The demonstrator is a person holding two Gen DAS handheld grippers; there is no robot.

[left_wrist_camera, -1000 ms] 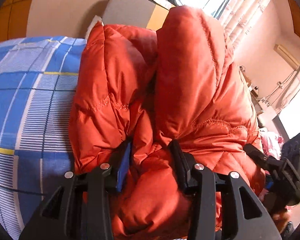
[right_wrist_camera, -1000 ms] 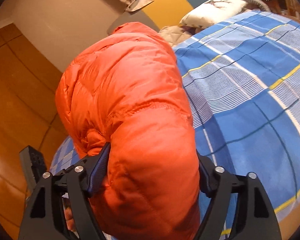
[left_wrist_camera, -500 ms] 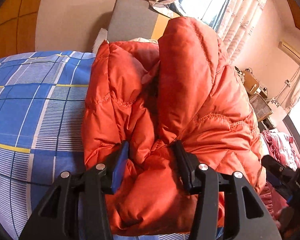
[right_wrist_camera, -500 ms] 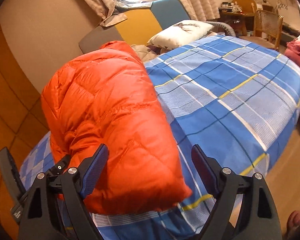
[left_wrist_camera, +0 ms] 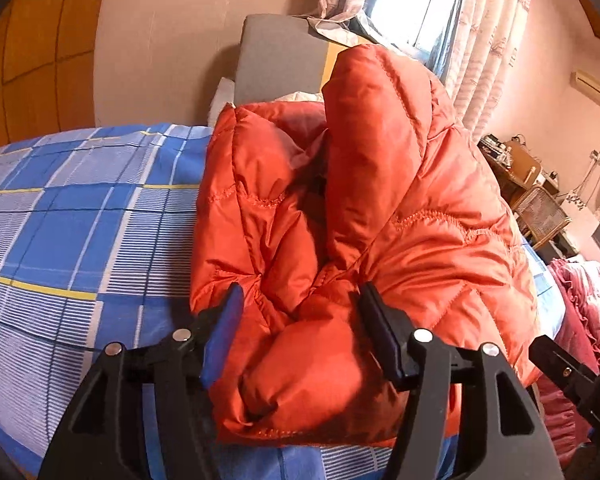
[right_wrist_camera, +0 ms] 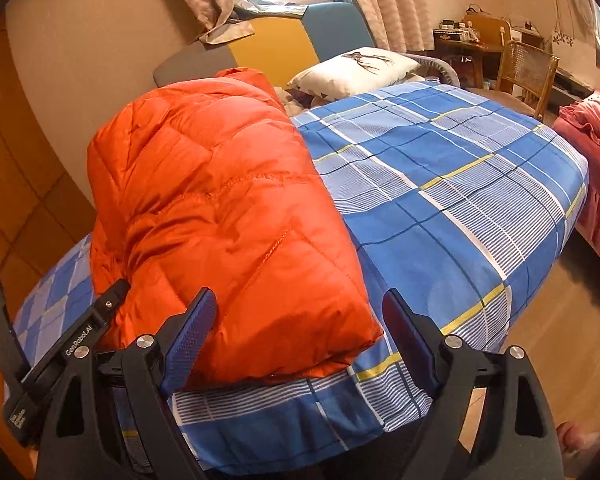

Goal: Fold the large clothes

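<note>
An orange puffer jacket (left_wrist_camera: 400, 200) lies folded into a thick bundle on the blue plaid bed (left_wrist_camera: 60, 220). My left gripper (left_wrist_camera: 302, 300) is at the bundle's near end. Its jaws are opening, and a puffy fold of the jacket still bulges between them without being pinched. In the right wrist view the jacket (right_wrist_camera: 220, 200) rests near the bed's (right_wrist_camera: 460, 200) front corner. My right gripper (right_wrist_camera: 300, 296) is open and drawn back, its pads clear of the jacket's near edge. The left gripper's body (right_wrist_camera: 80, 344) shows at the jacket's left side.
A headboard (right_wrist_camera: 276, 44) and a white pillow (right_wrist_camera: 356, 68) lie beyond the jacket. A wooden chair (right_wrist_camera: 528, 68) and a desk stand at the far right. Pink bedding (right_wrist_camera: 596, 152) sits right of the bed, above wooden floor (right_wrist_camera: 560, 340).
Both grippers pulled back and rose. The right jaws, which enclosed the jacket's end a second ago, now stand off it. The left jaws widened around the fold.
</note>
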